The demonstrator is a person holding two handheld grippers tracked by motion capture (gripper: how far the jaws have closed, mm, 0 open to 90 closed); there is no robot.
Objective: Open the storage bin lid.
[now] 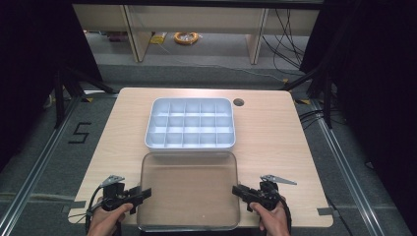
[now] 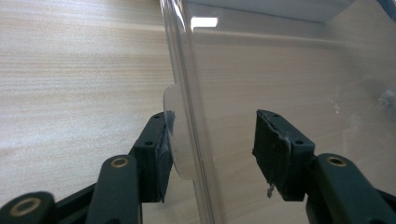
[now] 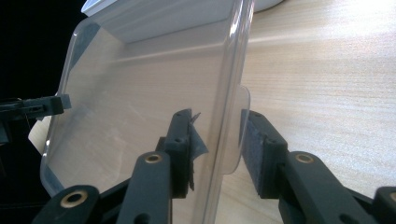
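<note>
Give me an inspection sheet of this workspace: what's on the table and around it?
Surface: wooden table, round hole at back.
Job's things: clear lid lying flat at near edge; white tray behind it, compartments empty.
Clutter: nothing seen.
Grippers: left gripper and right gripper straddle the lid's side rims, jaws open.
Cables: one trails from each gripper; more on the floor.
Surroundings: grey floor, shelving legs, orange coil.

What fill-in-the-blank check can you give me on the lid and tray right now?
1. The clear lid lies on the table on the ____ side of the white tray.
2. The tray's compartments are all ____.
3. The left gripper and the right gripper each straddle a small ____ on the lid's edge.

Missing words: near; empty; tab
</note>
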